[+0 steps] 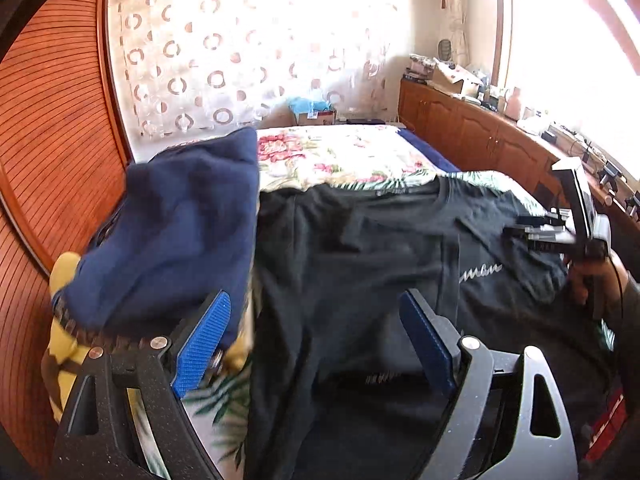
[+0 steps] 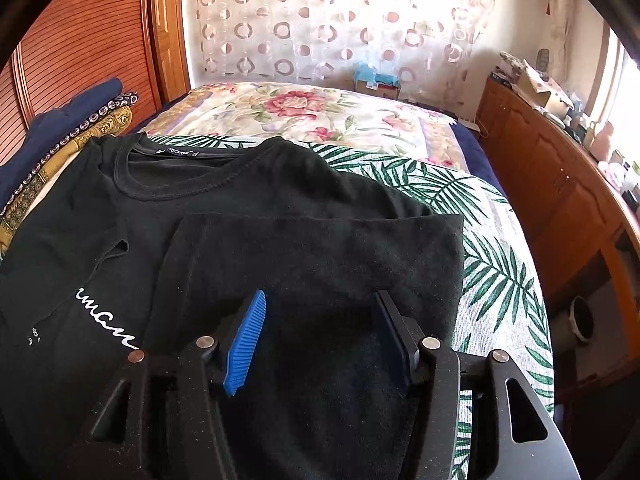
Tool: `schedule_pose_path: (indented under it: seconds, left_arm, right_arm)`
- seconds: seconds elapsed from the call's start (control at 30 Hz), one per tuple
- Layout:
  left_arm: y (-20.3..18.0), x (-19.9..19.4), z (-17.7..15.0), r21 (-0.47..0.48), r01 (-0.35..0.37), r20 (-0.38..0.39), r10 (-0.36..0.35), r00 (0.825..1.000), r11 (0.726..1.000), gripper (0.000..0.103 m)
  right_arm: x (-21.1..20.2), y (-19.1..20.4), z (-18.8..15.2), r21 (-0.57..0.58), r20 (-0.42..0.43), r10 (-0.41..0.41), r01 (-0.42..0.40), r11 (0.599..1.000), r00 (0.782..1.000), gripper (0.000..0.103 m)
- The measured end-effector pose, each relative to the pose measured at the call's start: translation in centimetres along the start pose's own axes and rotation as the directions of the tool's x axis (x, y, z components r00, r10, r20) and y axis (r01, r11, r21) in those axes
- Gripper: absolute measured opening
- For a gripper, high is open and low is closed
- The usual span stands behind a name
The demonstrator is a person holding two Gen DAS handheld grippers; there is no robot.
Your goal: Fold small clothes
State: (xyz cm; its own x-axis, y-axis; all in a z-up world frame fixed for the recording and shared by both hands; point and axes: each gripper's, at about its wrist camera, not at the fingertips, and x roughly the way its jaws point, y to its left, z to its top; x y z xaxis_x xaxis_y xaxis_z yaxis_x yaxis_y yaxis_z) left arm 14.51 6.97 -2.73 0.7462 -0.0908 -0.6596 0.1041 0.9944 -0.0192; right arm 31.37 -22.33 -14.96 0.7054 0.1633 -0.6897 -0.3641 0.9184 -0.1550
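A black T-shirt (image 1: 360,260) (image 2: 240,200) with white script print (image 2: 104,320) lies flat on the bed, collar at the far end. Its right side is folded inward as a panel (image 2: 320,248). My left gripper (image 1: 314,296) hovers open and wide above the shirt's left part, with nothing between its blue pads. In the right wrist view my right gripper (image 2: 320,294) stands open just over the folded panel, pads apart and not pinching cloth. The left wrist view also shows the right gripper (image 1: 520,236) at the shirt's right sleeve, in a person's hand (image 1: 588,280).
A navy garment (image 1: 180,220) (image 2: 60,120) rests on yellow patterned cloth (image 2: 100,128) at the shirt's left, against a slatted wooden wall (image 1: 52,120). Palm-leaf bedspread (image 2: 500,260) and floral quilt (image 2: 300,112) lie beyond. Wooden cabinets (image 2: 560,184) line the right side.
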Motion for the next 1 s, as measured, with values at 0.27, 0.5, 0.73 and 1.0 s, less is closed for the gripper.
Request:
schedule_pose_path:
  seconds: [0.27, 0.5, 0.73, 1.0]
  left_arm:
    - [-0.4, 3.6, 3.8, 0.016, 0.024, -0.031, -0.024, 0.999, 1.000, 0.087]
    - [0.2, 8.9, 6.6, 0.072, 0.010, -0.147, 0.000, 0.989, 0.997, 0.072]
    - [0.1, 13.4, 8.1, 0.128, -0.031, -0.229, 0.060, 0.972, 0.991, 0.047]
    - [-0.5, 17.0, 9.4, 0.209, -0.086, -0.294, 0.146, 0.944, 0.974, 0.043]
  right_arm:
    - [-0.1, 0.1, 0.0, -0.018, 0.005, -0.022, 0.022, 1.000, 1.000, 0.058]
    - [-0.1, -0.1, -0.1, -0.025, 0.008, -0.027, 0.027, 0.999, 1.000, 0.058]
    - [-0.3, 0.4, -0.1, -0.060, 0.018, -0.068, 0.069, 0.996, 0.997, 0.058]
    - [-0.1, -0.2, 0.1, -0.046, 0.010, -0.045, 0.046, 0.998, 0.999, 0.058]
